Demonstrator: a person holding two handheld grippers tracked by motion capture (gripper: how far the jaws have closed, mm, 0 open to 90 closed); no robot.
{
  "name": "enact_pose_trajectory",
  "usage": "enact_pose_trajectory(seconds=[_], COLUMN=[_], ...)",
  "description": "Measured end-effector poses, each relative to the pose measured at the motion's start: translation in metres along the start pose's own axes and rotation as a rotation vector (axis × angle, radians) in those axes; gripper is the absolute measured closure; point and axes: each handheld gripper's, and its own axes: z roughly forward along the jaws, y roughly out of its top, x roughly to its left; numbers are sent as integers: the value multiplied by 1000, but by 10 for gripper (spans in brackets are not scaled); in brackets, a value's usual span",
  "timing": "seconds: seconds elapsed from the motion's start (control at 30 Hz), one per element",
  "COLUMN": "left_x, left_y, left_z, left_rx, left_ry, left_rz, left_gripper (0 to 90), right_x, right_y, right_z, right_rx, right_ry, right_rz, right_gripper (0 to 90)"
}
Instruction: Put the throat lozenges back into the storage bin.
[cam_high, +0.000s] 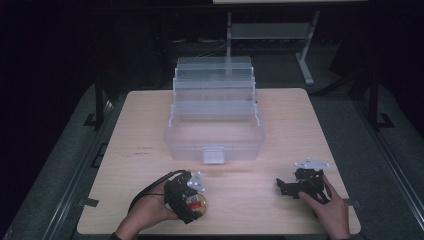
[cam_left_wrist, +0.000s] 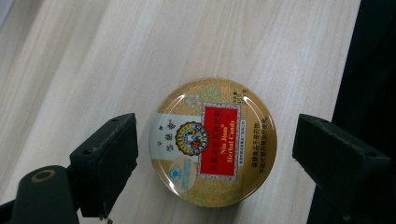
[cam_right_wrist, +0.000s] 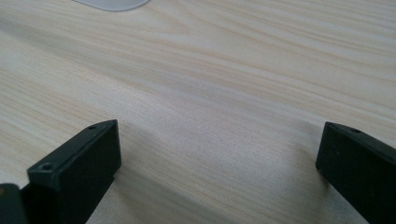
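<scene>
Candy tin (cam_left_wrist: 213, 142) between parted left tongs (cam_left_wrist: 215, 154)

One round candy tin (cam_left_wrist: 213, 142) lies on one wooden table (cam_high: 290, 125). One clear plastic organiser box (cam_high: 215, 117) stands open, with three stepped tiers above its base. Two grippers are in use: the left gripper (cam_left_wrist: 215, 149) and the right gripper (cam_right_wrist: 217, 154).
</scene>
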Motion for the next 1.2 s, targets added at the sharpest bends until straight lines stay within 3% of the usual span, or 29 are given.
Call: enact_pose_trajectory(seconds=[0.47,1.2], left_x=[-1,-3], left_y=[4,5], left_z=[13,24], left_rx=[51,91], left_ry=[13,26], left_rz=[22,36], left_gripper=[134,155], right_x=[0,0], right_y=[0,0], right_z=[0,0], right_rx=[0,0], right_ry=[0,0], right_rz=[0,0], right_gripper=[0,0])
